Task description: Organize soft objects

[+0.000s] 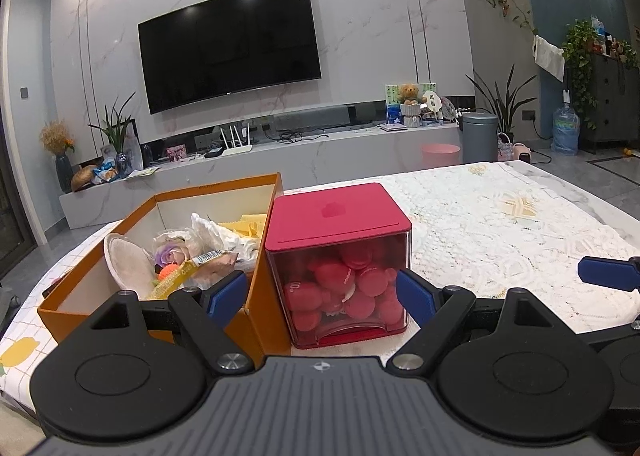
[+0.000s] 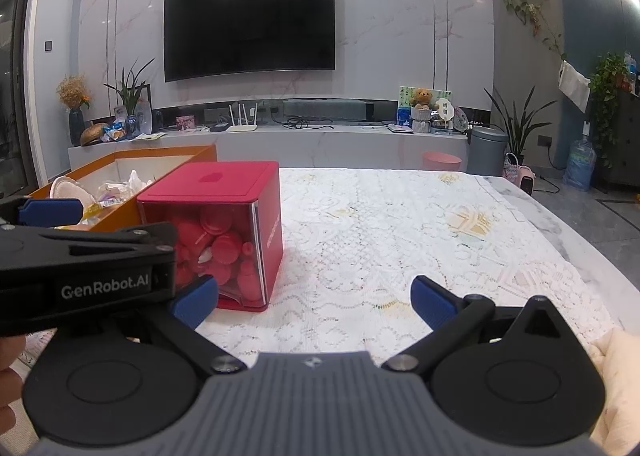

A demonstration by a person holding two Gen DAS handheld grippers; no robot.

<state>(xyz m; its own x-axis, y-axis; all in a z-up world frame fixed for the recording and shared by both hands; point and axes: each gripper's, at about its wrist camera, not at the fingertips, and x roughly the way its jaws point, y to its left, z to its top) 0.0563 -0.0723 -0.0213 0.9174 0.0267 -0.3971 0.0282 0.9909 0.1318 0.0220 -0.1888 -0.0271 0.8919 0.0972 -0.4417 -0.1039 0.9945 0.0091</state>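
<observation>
On the bench: we see a white lace cloth [image 2: 380, 240] covering the top, with two containers at its left side.
Left tool [image 1: 320, 296]: fingers spread apart, holding nothing; through our left camera the red cube sits between the blue pads [image 1: 226, 294], though we cannot tell whether they touch it.
Right tool [image 2: 314, 302]: fingers wide apart over bare lace, empty.
Red cube box with clear plastic front [image 1: 340, 264]: upright, lid on, packed with round pink-red pieces; at 10 o'clock from our right tool.
Orange open cardboard box [image 1: 100, 256]: touching the cube's left side, at 10 o'clock from our left tool.
Soft objects: a round white pad [image 1: 128, 268], a purple cloth flower [image 1: 174, 252], crumpled white wrapping [image 1: 220, 232] and yellow crinkled pieces [image 1: 252, 224] lie inside the orange box.
Cream cloth [image 2: 616, 384]: at 4 o'clock in our right camera, at the frame edge.
</observation>
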